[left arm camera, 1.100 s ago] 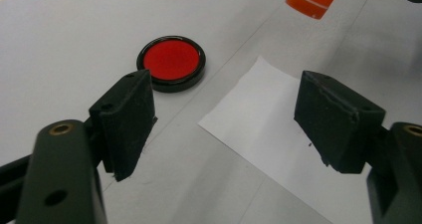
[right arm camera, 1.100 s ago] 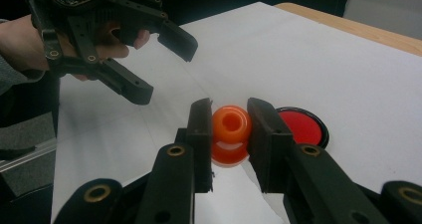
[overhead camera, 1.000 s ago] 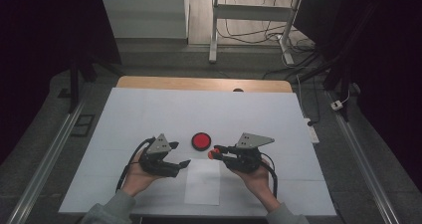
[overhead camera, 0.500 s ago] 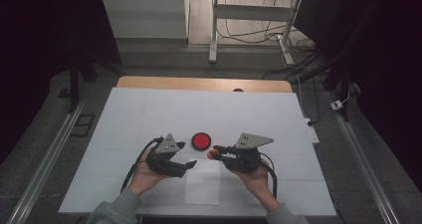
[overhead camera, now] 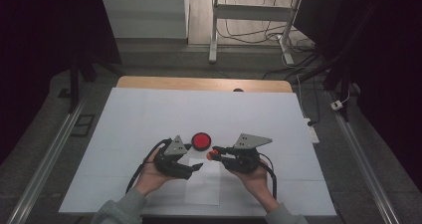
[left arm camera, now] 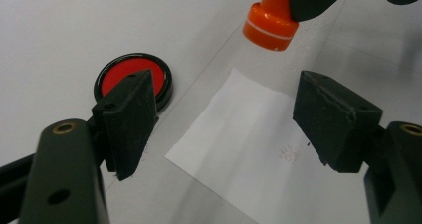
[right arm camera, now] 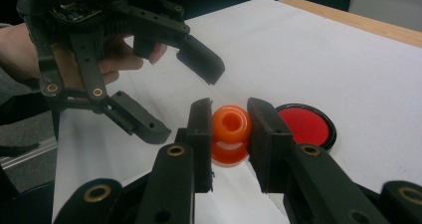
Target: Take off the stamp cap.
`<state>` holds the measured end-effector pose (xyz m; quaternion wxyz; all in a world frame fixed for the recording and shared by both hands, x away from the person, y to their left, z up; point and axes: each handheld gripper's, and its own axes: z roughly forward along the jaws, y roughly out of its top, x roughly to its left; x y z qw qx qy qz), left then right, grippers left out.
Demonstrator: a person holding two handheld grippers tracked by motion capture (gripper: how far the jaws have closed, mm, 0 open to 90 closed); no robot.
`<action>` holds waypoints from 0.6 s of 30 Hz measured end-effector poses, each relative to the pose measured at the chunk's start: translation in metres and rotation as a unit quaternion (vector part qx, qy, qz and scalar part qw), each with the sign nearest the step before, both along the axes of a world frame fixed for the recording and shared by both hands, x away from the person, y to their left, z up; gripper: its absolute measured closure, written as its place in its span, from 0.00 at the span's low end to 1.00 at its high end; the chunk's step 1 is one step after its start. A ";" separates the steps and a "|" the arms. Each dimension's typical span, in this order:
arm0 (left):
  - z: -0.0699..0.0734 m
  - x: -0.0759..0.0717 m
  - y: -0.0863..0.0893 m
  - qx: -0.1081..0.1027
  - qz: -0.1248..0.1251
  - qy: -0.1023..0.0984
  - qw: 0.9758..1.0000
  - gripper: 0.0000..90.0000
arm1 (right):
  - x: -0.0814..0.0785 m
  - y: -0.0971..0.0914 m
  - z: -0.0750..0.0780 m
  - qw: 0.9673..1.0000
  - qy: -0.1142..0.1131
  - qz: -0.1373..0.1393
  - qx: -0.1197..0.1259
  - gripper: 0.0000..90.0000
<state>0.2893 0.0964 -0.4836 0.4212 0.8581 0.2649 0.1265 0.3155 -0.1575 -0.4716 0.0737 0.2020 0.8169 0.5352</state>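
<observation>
High view: from left to right, the left tongs (overhead camera: 196,168) are seen with jaws apart and empty, held low over the near left edge of a small paper sheet (overhead camera: 204,184) that lies flat on the white counter (overhead camera: 124,134). Just beyond the sheet, between the two tongs, a round red ink pad (overhead camera: 201,141) in a black rim rests on the counter. To the right, the right tongs (overhead camera: 213,153) are clamped on an orange stamp (overhead camera: 211,155), which is carried clear of the counter above the far edge of the sheet.

Left gripper view: the sheet (left arm camera: 249,149) is framed between the open jaws, and a faint reddish print (left arm camera: 289,154) is already visible on it; the stamp (left arm camera: 271,20) hangs above, its broad face turned downward. Right gripper view: the stamp (right arm camera: 230,134) is pinched by its neck between the two pads, with the ink pad (right arm camera: 304,124) just beside it on the right.

For a clean impression, the sheet is best pinned first by the left tongs at a corner or edge well away from the intended print, so that it is not lifted with the stamp. The stamp face should be kept level, lowered straight onto a blank area, pressed without sliding, and raised vertically. A firm hold on the neck is advised, since a tilted stamp would probably give a partial mark.
</observation>
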 end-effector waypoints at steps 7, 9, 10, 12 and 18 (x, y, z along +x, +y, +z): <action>-0.001 0.001 -0.010 0.007 -0.010 -0.003 1.000 0.29 | 0.000 0.000 0.001 1.000 0.000 0.001 0.001 0.81; 0.000 0.001 -0.013 0.009 -0.014 -0.005 1.000 0.30 | 0.000 0.000 0.001 1.000 0.000 0.001 0.002 0.81; 0.000 0.001 -0.015 0.009 -0.015 -0.006 1.000 0.30 | 0.000 0.000 0.001 1.000 0.000 0.002 0.002 0.81; 0.000 0.001 -0.018 0.009 -0.018 -0.007 1.000 0.30 | 0.000 0.000 0.001 1.000 0.001 0.002 0.002 0.81; 0.000 0.002 -0.023 0.011 -0.021 -0.010 1.000 0.31 | 0.000 0.001 0.001 1.000 0.004 0.002 0.003 0.81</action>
